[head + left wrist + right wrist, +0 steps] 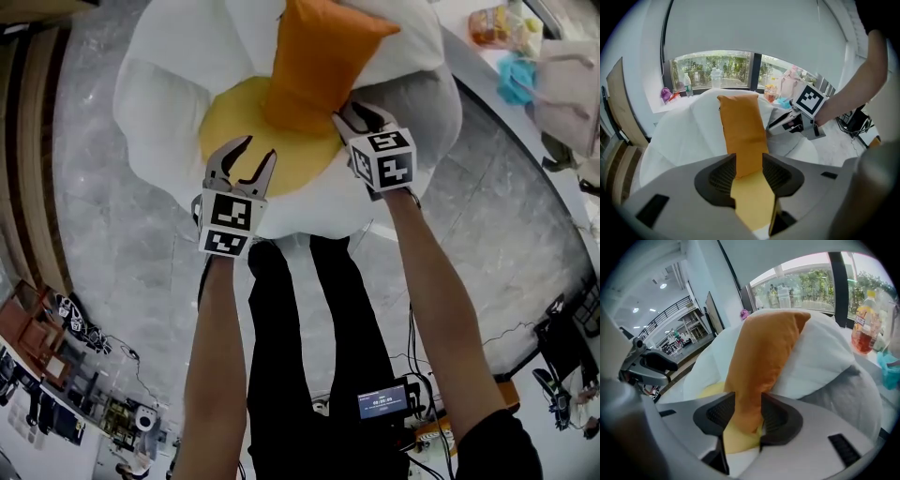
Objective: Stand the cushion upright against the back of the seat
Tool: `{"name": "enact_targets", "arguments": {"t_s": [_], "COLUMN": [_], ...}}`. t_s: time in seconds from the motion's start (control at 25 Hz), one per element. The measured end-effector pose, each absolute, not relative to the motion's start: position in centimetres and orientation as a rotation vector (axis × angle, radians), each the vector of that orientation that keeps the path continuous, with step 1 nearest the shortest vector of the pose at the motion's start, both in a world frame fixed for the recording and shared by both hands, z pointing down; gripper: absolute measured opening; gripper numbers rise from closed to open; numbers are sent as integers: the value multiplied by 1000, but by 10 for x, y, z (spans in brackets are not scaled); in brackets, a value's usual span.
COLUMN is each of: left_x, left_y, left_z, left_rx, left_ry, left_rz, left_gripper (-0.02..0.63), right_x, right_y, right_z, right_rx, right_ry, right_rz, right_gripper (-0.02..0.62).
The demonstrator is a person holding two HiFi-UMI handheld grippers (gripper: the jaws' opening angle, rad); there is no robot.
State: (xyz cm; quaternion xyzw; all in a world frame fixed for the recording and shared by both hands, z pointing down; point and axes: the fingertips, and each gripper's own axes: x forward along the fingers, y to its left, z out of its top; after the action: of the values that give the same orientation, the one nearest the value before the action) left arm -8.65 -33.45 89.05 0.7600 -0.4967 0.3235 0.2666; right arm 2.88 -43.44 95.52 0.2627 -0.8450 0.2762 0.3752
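Observation:
An orange cushion (pixel 314 61) (pixel 740 131) (pixel 764 352) stands upright on the yellow seat (pixel 234 122) and leans on the white petal-shaped back (pixel 187 47) of a flower-like chair. My right gripper (pixel 361 117) (pixel 747 404) is at the cushion's lower right corner. Its jaws stand apart and that corner lies loosely between them. Over the front of the yellow seat my left gripper (pixel 242 169) (pixel 749 161) is open, short of the cushion, with nothing between its fingers. The right gripper (pixel 787 124) shows beside the cushion in the left gripper view.
A ledge to the right holds an orange drink bottle (pixel 863 324) and a teal item (pixel 516 75). Bottles (pixel 686 84) stand on the window sill behind the chair. The person's legs (pixel 309 328) are just before the chair. Cables and devices (pixel 389 403) lie on the grey marble floor.

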Motion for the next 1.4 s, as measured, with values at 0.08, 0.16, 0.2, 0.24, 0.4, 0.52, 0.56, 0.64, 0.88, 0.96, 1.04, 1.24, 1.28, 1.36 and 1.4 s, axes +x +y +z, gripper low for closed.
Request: {"name": "enact_targets", "arguments": {"t_s": [0.08,0.16,0.2,0.24,0.4,0.52,0.56,0.64,0.88,0.96,1.04,1.24,1.28,1.36,1.4], "left_x": [-86,-85,-85,-85,-83,-78,-76,-75,-77,-74,-74,-92,-94,-96,-98], "left_y": [-335,-334,-333,-331,-323,-314,-310,-300,-281,-273,-269,-240,-233,-219,-210], "left_z": [878,863,854,844,795,756,744,720,639,611,581,506,494,473,465], "left_rx": [2058,2064,2069,2073,2092,2122,2134,2159,2237,2277,2332,2455,2474,2512,2527], "left_ry": [-1318,-1295,-1288,-1283,-1276,-1270,-1262,-1243,-1193,-1166,-1141,-1101,-1097,-1093,-1089], "left_rz": [866,863,862,862,833,786,780,781,729,704,674,592,572,534,516], "left_gripper": [184,181,176,172,149,144,144,144,116,97,85,63,56,41,36], "right_x": [30,30,30,29,24,21,22,23,15,9,2,-21,-23,-25,-27], "right_y": [-430,-424,-421,-417,-396,-372,-361,-340,-301,-286,-276,-232,-222,-204,-196], "right_z": [942,925,915,904,851,807,793,765,671,639,606,533,521,498,487], "right_rx": [676,678,680,682,685,660,646,630,639,619,618,582,573,581,596], "right_ry": [-2159,-2160,-2164,-2170,-2200,-2227,-2230,-2230,-2270,-2293,-2323,-2392,-2405,-2425,-2439], "right_rz": [700,691,687,680,650,628,624,623,693,732,715,606,591,562,548], "right_gripper": [186,179,178,176,164,161,161,161,141,129,120,104,96,78,69]}}
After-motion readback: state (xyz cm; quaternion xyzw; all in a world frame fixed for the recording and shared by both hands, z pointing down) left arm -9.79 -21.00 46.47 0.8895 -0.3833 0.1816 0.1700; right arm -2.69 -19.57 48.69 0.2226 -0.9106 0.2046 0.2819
